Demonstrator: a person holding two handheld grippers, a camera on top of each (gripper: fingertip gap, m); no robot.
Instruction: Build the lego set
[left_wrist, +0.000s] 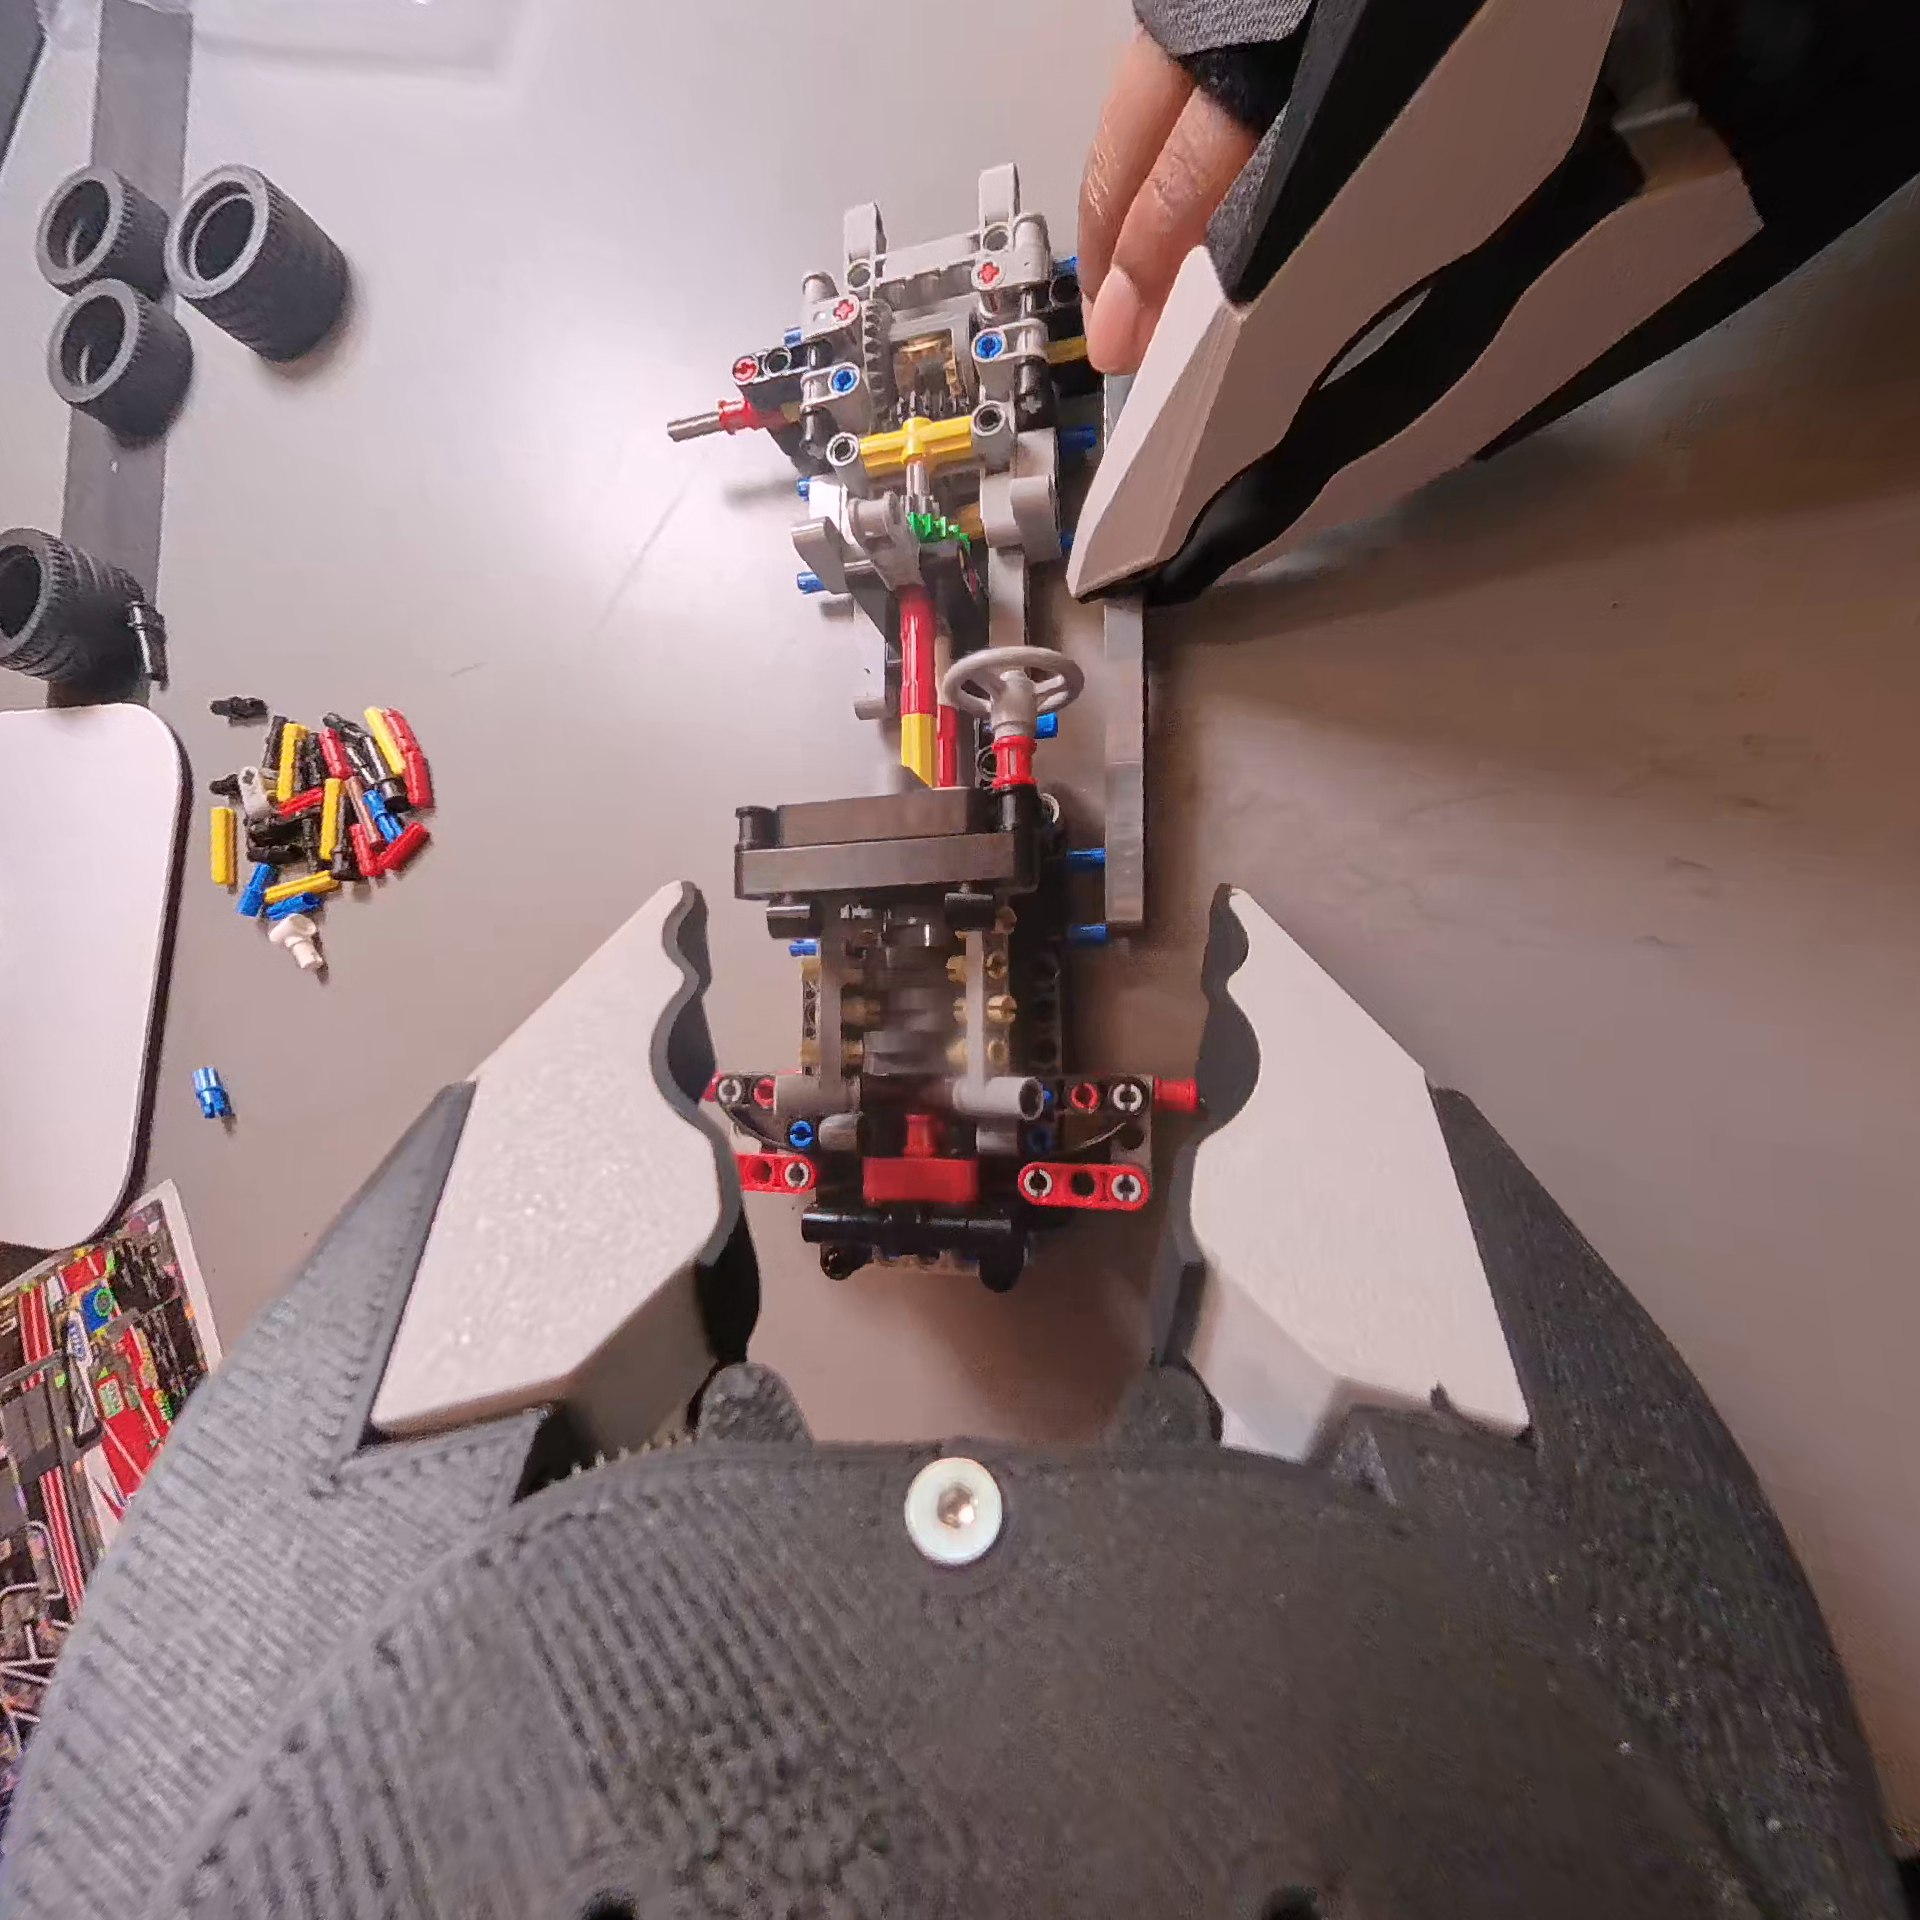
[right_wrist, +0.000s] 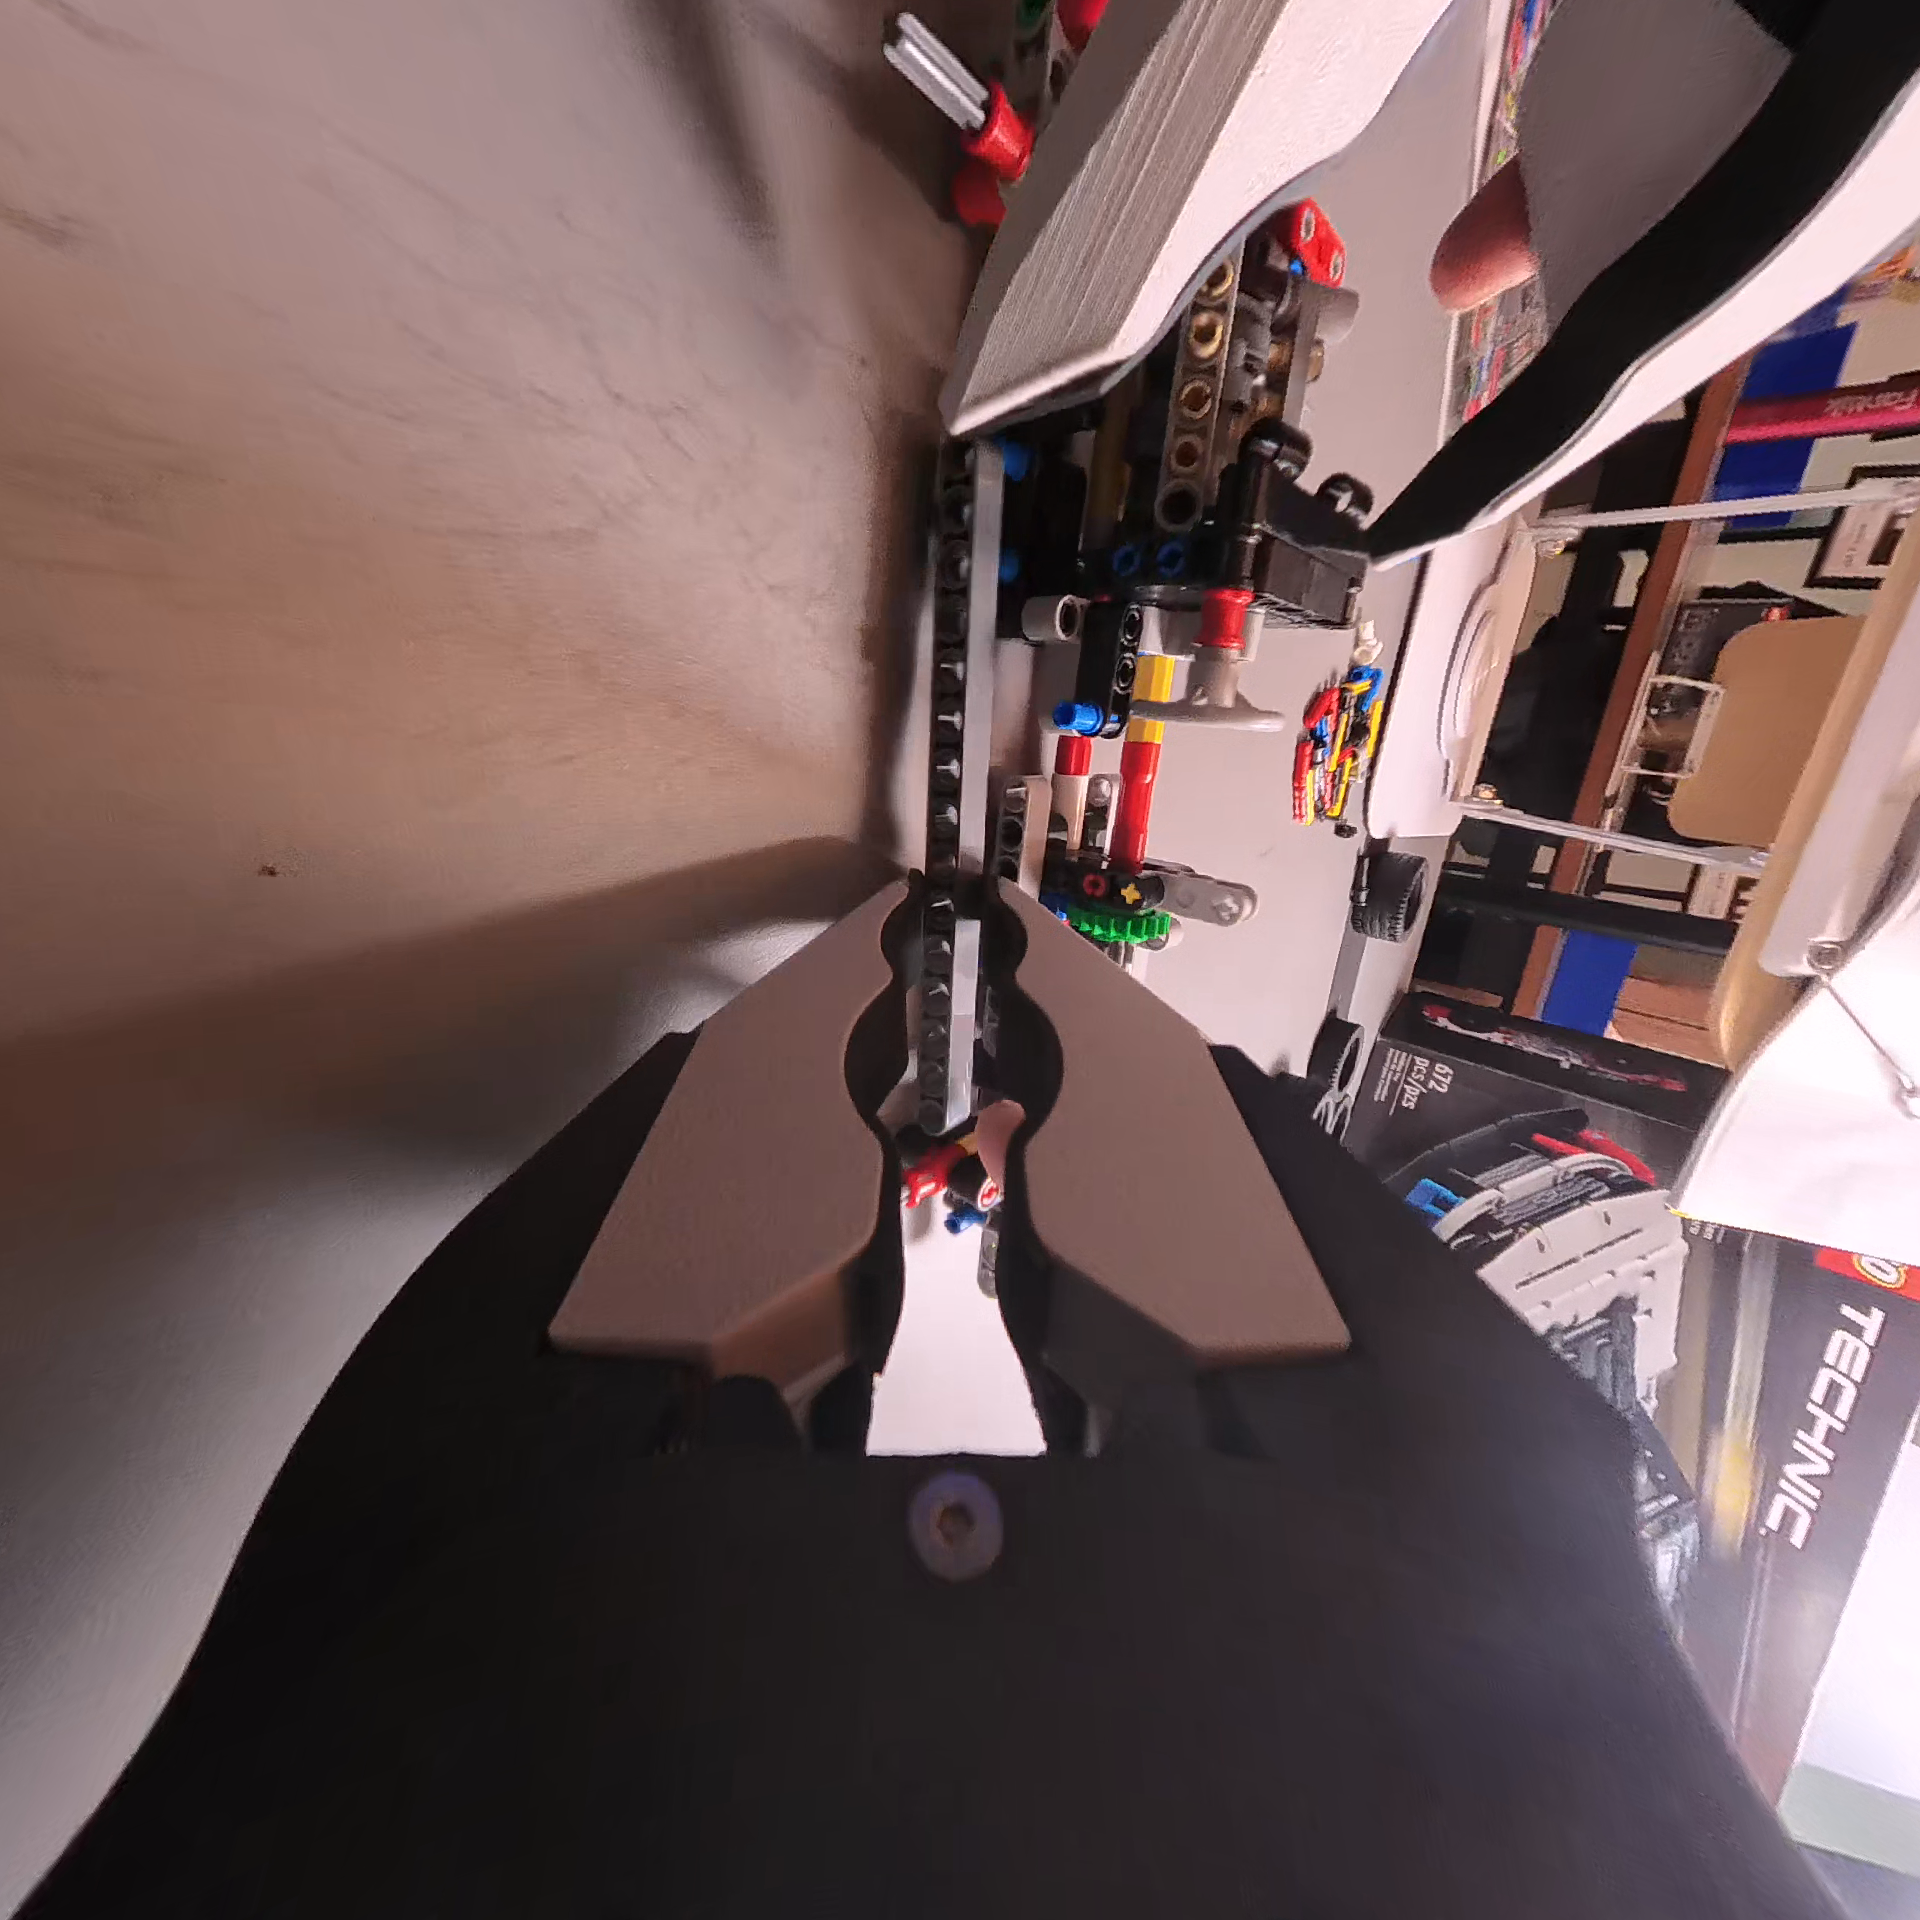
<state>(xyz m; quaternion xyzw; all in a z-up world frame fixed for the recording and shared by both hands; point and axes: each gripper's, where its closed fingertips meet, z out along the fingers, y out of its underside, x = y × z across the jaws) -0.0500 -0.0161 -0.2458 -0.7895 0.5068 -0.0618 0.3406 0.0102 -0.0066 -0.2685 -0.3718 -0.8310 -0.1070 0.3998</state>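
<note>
One long grey beam (right_wrist: 961, 790), seemingly pinned beside the chassis (left_wrist: 914, 831), right gripper (right_wrist: 956, 904) clamping it

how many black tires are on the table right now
4: three tires clustered at far left, one nearer, beside the white tray. More may be out of frame.

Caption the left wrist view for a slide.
Left gripper open around the chassis; right gripper presses a long grey beam.

Glossy plastic chassis (left_wrist: 914, 727); matt smooth table (left_wrist: 520, 416); ribbed rubber tyres (left_wrist: 249, 260).
</note>
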